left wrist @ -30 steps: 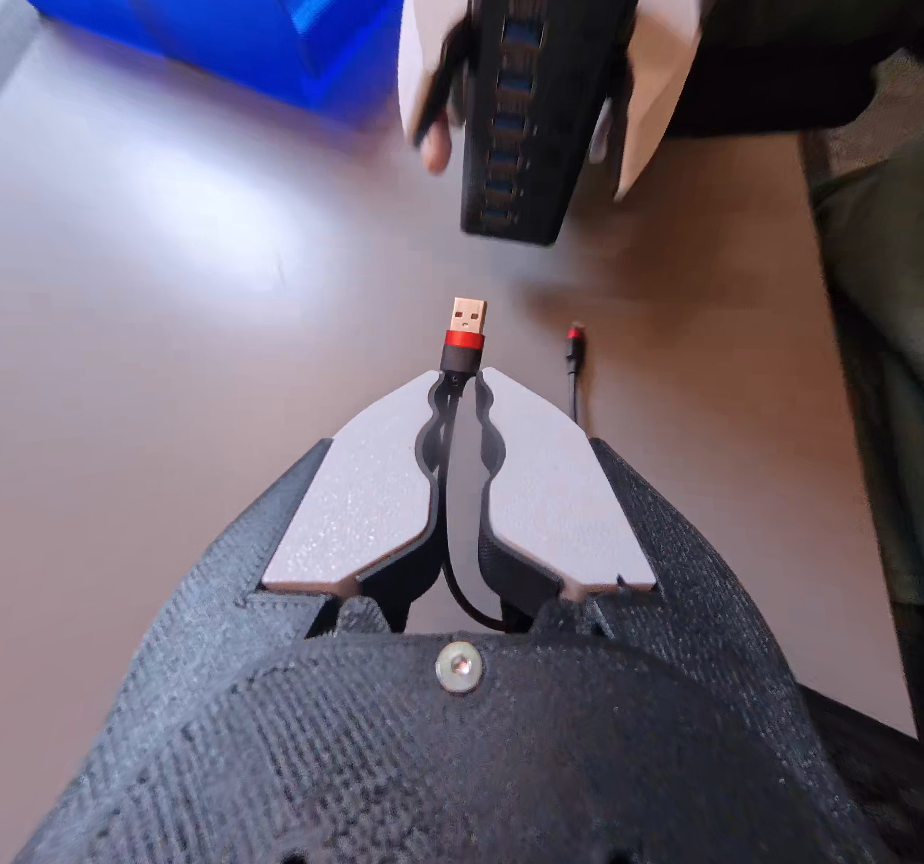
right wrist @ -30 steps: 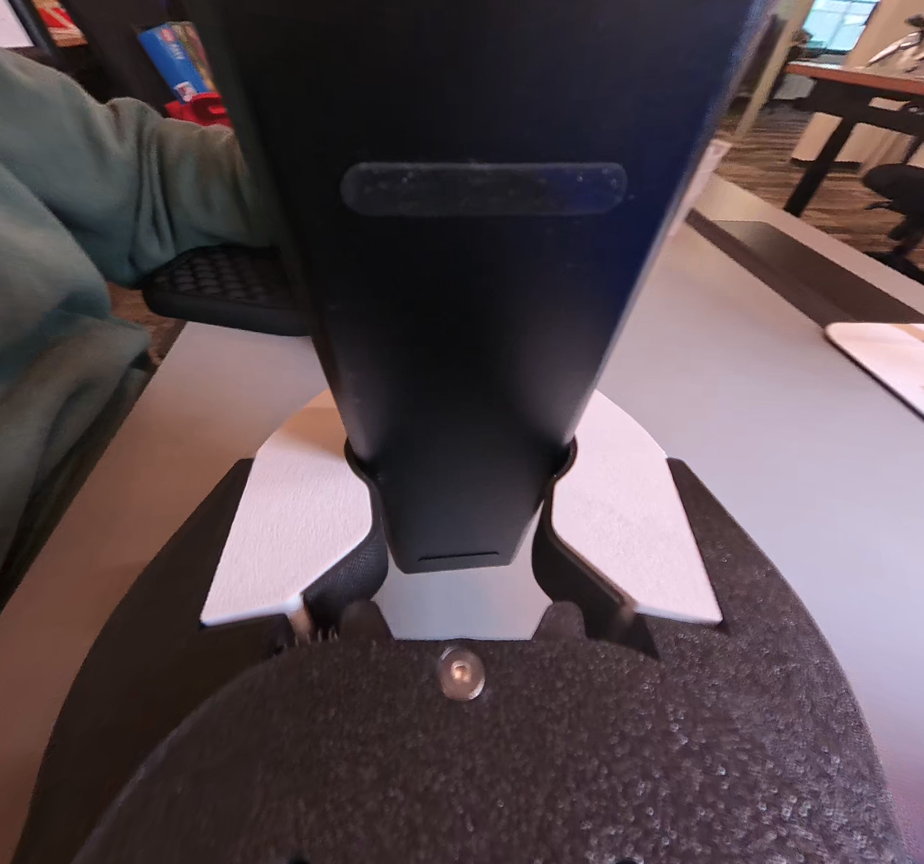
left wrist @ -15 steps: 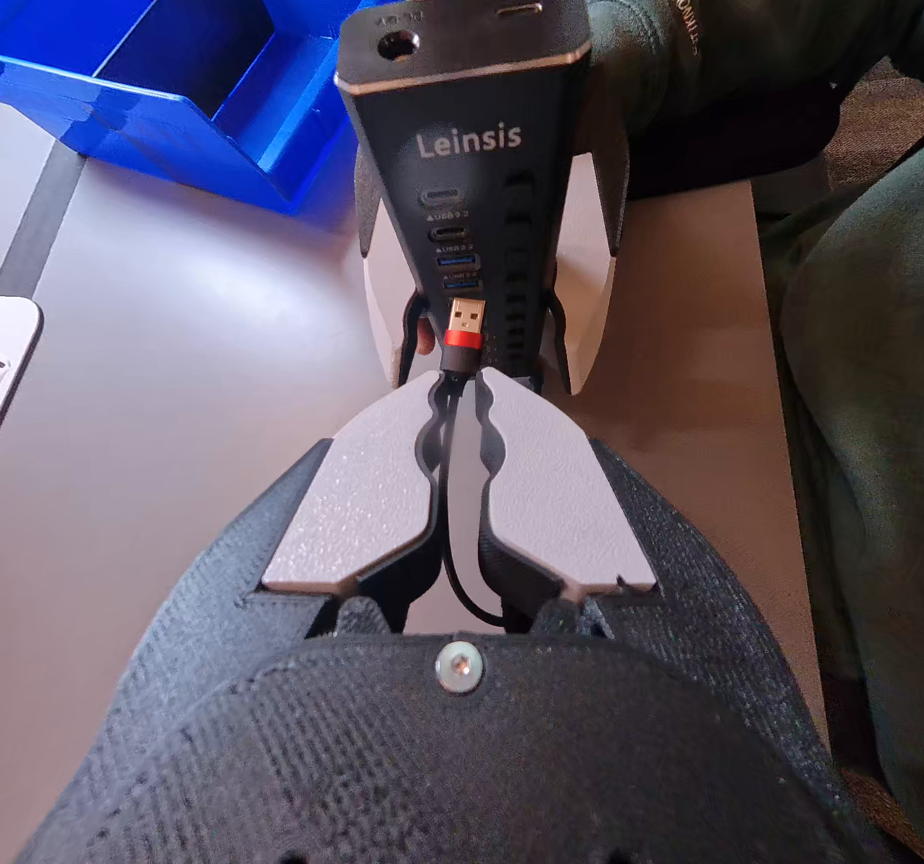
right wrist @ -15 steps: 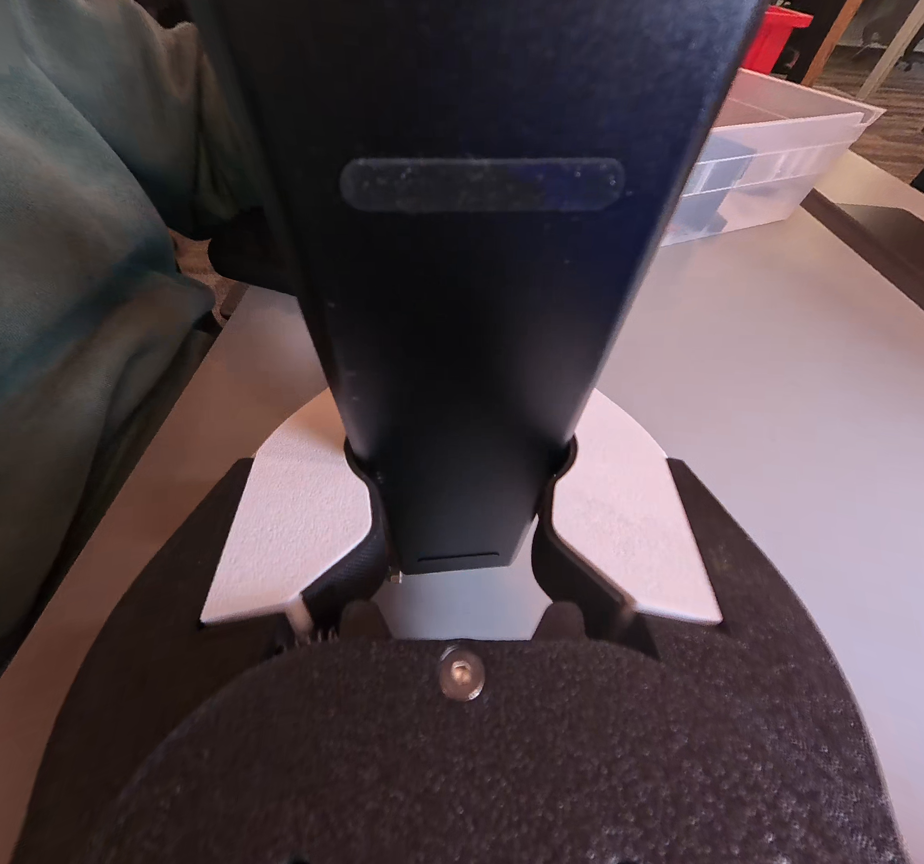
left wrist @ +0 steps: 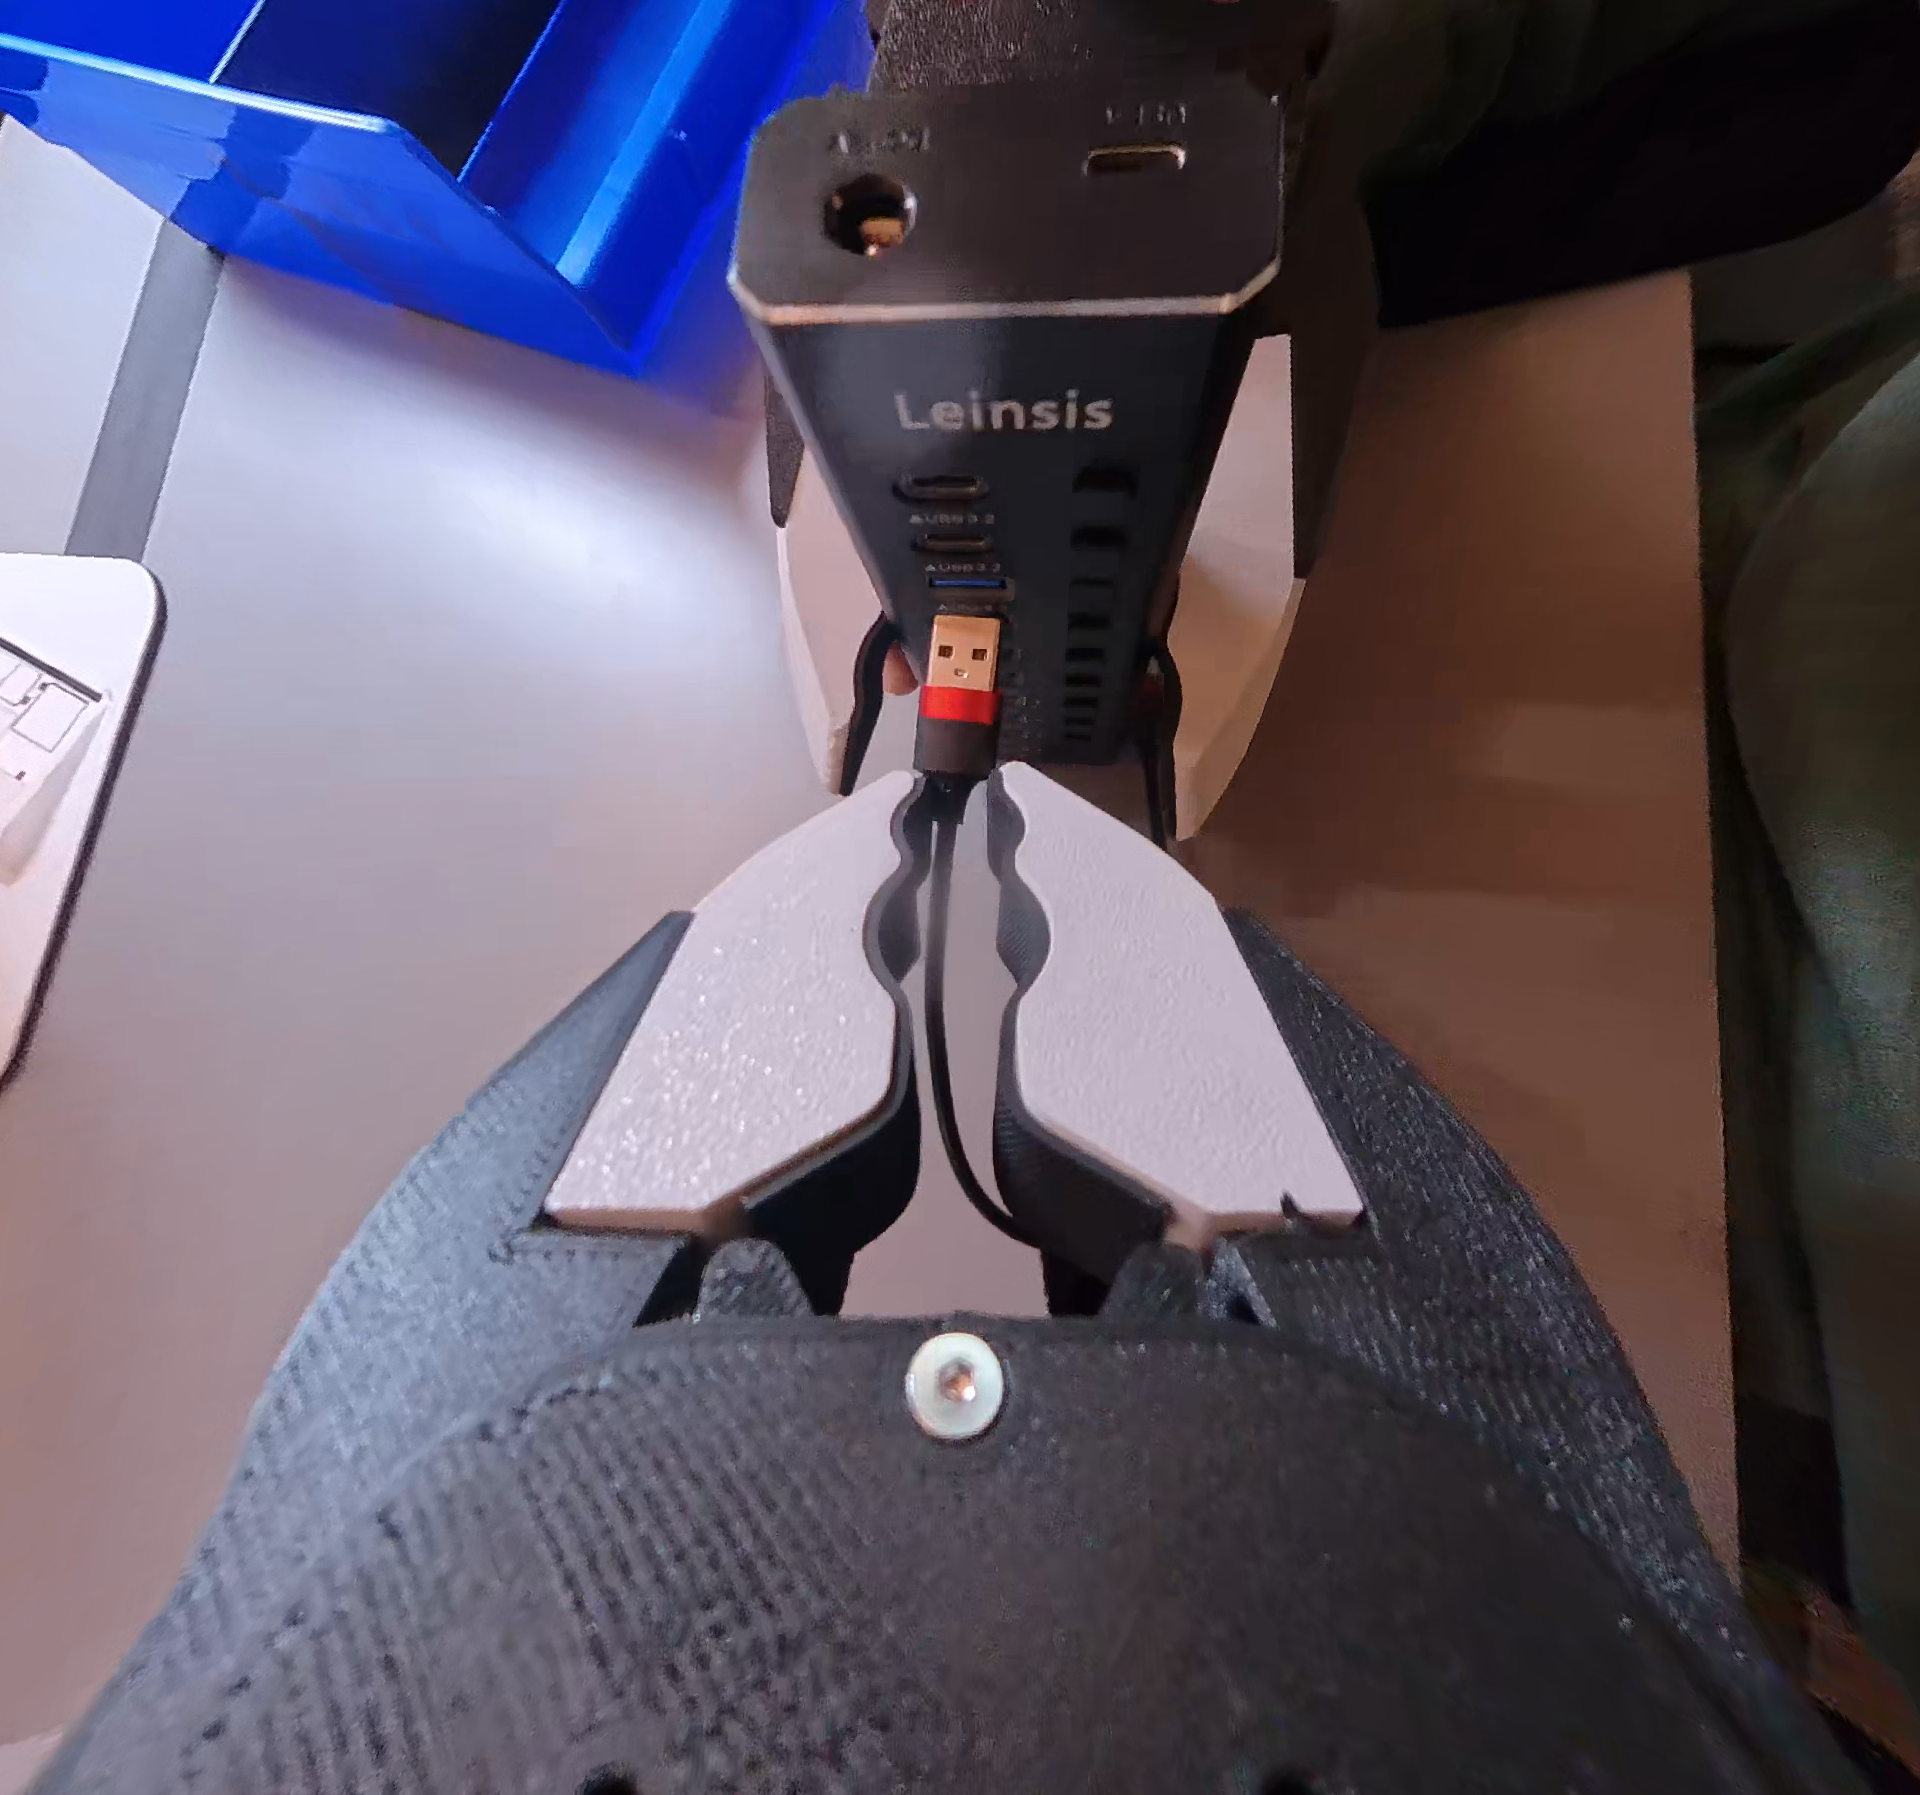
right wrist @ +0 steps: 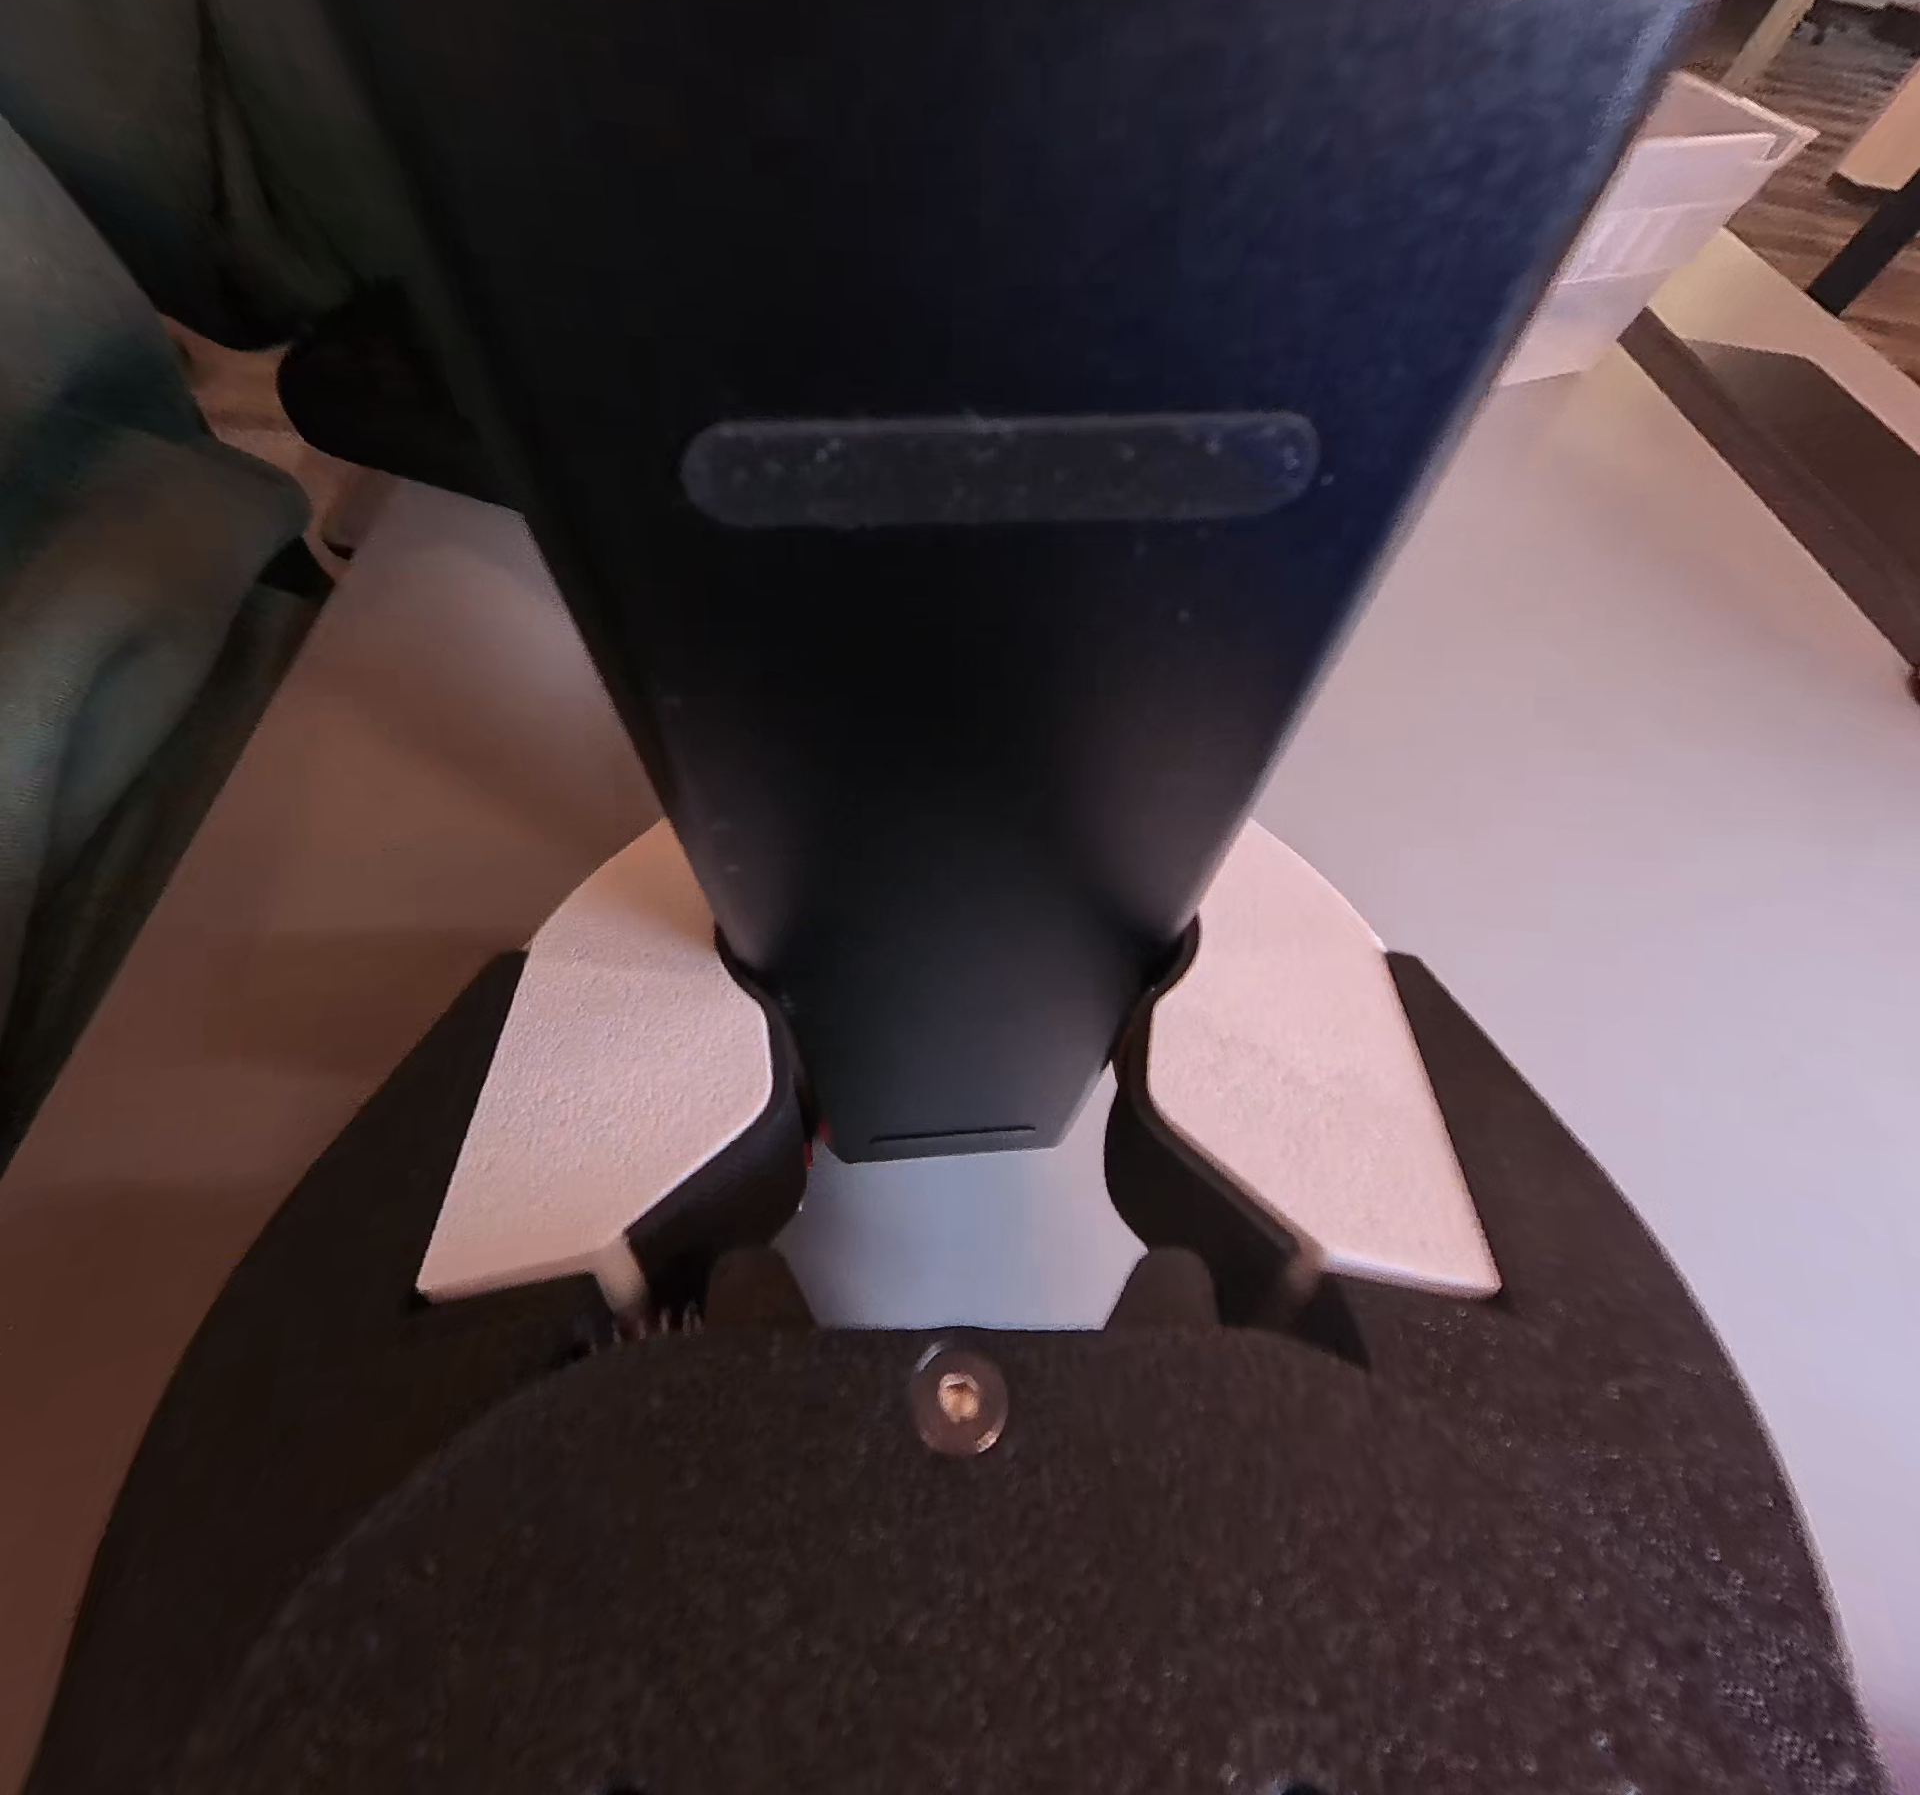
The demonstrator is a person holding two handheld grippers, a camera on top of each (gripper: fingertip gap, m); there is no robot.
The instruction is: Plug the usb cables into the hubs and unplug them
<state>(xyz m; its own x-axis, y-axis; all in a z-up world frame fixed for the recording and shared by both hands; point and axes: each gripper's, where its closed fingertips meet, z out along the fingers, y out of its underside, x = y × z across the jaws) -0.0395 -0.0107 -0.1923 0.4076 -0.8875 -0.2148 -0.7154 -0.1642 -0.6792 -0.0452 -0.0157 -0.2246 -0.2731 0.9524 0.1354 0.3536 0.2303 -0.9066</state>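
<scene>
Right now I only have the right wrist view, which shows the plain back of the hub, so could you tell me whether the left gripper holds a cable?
Observer: Yes, the left gripper is shut on a USB plug with a red collar, and its cable runs back between the fingers.
Operator: Thank you. Is it plugged in?
Observer: No, its whole metal shell shows in front of the port face of the hub.
Operator: Which ports look free?
Observer: The blue port just above the plug tip is empty, and so are the two slim ports above it.
</scene>
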